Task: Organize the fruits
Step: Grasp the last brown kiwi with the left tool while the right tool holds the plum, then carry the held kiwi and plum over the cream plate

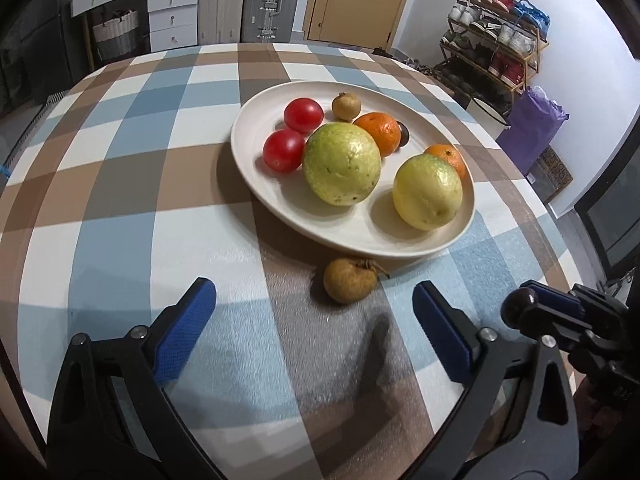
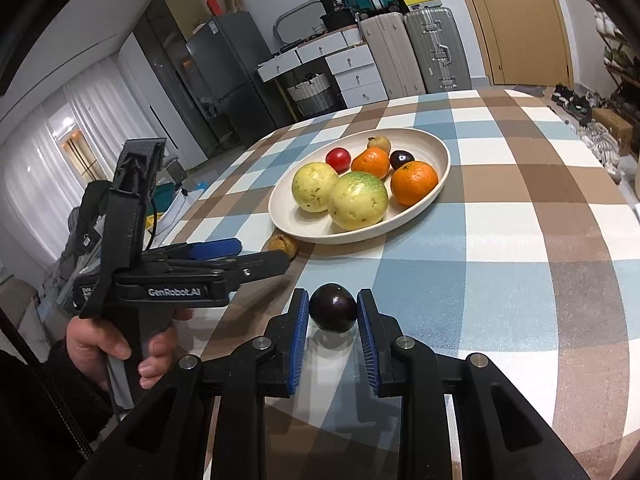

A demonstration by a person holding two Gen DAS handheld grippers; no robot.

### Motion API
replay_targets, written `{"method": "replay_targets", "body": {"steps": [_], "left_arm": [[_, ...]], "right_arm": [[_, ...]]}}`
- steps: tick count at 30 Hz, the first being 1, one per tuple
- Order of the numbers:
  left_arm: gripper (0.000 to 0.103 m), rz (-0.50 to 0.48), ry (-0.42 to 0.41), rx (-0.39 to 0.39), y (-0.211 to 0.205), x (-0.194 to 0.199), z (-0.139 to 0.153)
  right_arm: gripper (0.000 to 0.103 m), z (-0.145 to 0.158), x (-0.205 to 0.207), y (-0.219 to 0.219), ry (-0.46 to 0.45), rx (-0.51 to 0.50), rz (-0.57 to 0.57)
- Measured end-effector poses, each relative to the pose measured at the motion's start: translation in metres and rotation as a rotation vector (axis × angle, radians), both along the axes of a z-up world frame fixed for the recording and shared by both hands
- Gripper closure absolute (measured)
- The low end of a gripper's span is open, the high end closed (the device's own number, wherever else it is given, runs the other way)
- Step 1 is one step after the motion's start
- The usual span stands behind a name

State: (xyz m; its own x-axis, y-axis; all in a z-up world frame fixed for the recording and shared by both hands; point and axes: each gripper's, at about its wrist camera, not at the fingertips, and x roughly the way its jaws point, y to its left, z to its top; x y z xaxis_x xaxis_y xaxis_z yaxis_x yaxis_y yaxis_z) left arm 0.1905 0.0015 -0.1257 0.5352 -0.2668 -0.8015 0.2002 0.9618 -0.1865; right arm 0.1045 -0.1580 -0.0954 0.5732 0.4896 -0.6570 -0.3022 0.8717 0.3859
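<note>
A white oval plate (image 1: 352, 236) (image 2: 436, 148) on the checked tablecloth holds two yellow-green guavas (image 1: 341, 164), two oranges (image 1: 379, 131), two red tomatoes (image 1: 284, 150), a small brown fruit (image 1: 346, 107) and a dark fruit (image 2: 401, 159). A brown fruit (image 1: 349, 285) (image 2: 283, 245) lies on the cloth just in front of the plate. My left gripper (image 1: 314, 304) is open, its fingers either side of and just short of that brown fruit. My right gripper (image 2: 333, 306) is shut on a dark purple fruit (image 2: 333, 308) (image 1: 519, 307), held a little above the table.
The round table's edge (image 1: 560, 216) curves close on the right. A shoe rack (image 1: 492, 44) and purple bag (image 1: 536, 124) stand beyond it. Drawers, suitcases (image 2: 416, 52) and a fridge (image 2: 224, 80) line the far wall. The left gripper's body (image 2: 172, 276) sits left of my right gripper.
</note>
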Motion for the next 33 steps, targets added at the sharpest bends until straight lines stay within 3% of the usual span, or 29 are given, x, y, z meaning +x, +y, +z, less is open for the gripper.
{"method": "replay_targets", "body": {"steps": [3, 6, 7, 8, 9, 17, 33], "left_arm": [[0.018, -0.009, -0.01, 0.001, -0.002, 0.003, 0.0], [0.039, -0.038, -0.023, -0.005, -0.005, 0.004, 0.001], [0.047, -0.05, -0.022, -0.012, -0.005, 0.004, 0.002], [0.065, -0.07, -0.022, -0.025, -0.006, 0.003, 0.002], [0.076, -0.095, -0.016, -0.041, -0.008, 0.001, 0.002], [0.078, -0.144, -0.015, -0.1, -0.007, -0.008, 0.009], [0.078, -0.161, -0.101, -0.146, 0.003, -0.018, 0.061]], "right_arm": [[0.078, 0.001, 0.002, -0.003, 0.001, 0.011, -0.004], [0.078, 0.002, 0.003, -0.004, -0.004, 0.014, -0.001], [0.078, 0.002, 0.003, -0.004, -0.005, 0.015, 0.001], [0.078, 0.002, 0.003, -0.004, -0.005, 0.016, 0.002], [0.078, 0.002, 0.004, -0.003, -0.004, 0.017, 0.004], [0.078, 0.006, 0.009, 0.0, -0.014, 0.013, 0.013], [0.078, 0.032, 0.03, 0.009, -0.088, 0.012, 0.032]]}}
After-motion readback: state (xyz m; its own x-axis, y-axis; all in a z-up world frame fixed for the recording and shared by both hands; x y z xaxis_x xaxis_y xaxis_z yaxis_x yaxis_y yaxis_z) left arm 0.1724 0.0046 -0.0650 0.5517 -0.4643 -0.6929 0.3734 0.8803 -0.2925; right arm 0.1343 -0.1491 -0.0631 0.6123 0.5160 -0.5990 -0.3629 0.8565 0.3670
